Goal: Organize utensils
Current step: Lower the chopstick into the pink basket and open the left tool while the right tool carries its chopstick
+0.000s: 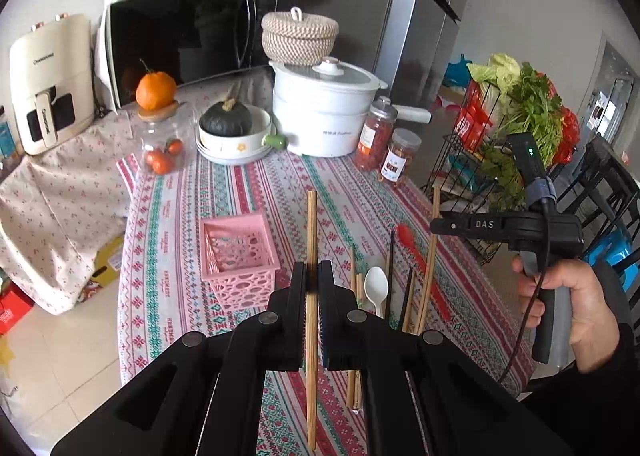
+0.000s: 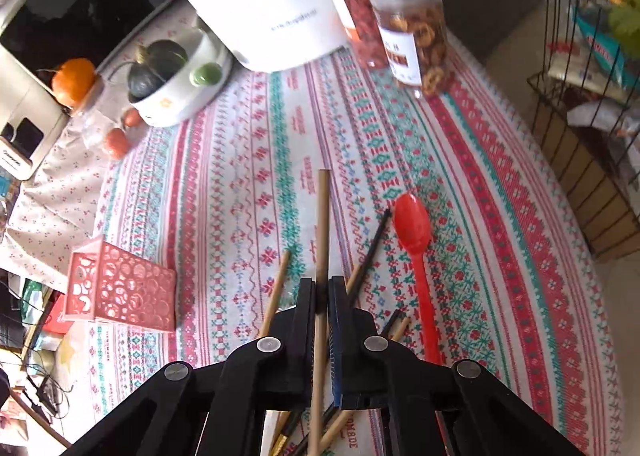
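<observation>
Chopsticks, two held: one pale wooden chopstick [image 1: 311,256] pinched upright between the pressed-together fingers of the left gripper [image 1: 312,276], just right of the pink basket [image 1: 236,256]; a second wooden chopstick [image 2: 322,224] clamped in the right gripper [image 2: 321,292], well right of that basket [image 2: 120,288]. Loose utensils on the patterned tablecloth [image 1: 260,192], all right of the basket: white spoon [image 1: 376,288], red spoon [image 2: 414,240], black chopsticks [image 1: 390,272], further wooden chopsticks [image 1: 354,296]. Right hand [image 1: 568,304] grips its tool's handle, fingers wrapped, gripper pointing left toward the basket.
</observation>
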{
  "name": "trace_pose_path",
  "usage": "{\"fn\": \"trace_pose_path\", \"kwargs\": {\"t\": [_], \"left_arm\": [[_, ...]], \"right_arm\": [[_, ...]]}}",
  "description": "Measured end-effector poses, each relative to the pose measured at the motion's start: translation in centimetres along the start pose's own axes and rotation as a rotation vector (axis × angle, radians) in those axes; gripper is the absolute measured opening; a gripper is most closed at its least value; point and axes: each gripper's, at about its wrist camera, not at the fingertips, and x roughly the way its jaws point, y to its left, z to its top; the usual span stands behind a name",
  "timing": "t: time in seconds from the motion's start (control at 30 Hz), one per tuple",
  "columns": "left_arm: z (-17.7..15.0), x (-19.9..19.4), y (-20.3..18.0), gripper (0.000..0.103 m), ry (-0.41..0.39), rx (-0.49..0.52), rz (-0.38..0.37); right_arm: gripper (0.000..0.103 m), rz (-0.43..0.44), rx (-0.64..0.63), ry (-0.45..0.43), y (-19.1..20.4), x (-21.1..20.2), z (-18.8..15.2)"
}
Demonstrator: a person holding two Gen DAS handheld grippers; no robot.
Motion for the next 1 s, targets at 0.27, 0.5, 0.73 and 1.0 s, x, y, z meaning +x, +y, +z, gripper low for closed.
{"fn": "trace_pose_path", "kwargs": {"t": [0.27, 0.5, 0.73, 1.0], "left_arm": [[1.5, -4.0, 1.0, 0.005, -0.178, -0.053, 0.016], [3.6, -6.9, 3.2, 0.005, -0.375, -0.139, 0.057], [6.0, -6.9, 5.2, 0.005, -0.554, -0.18, 0.155], [5.8, -1.5, 6.2, 0.005, -0.581, -0.132, 0.209]], "right_arm": [[0.004, 0.076, -0.106, -0.201, 3.6, -6.4, -1.3], [0.004, 0.124, -0.194, -0.355, 7.4, -10.1, -1.9], [0.004, 0.175, -0.197, -0.367, 9.3, -9.2, -1.5], [0.004, 0.233, -0.227, -0.434, 11.8, -9.1, -0.9]]}}
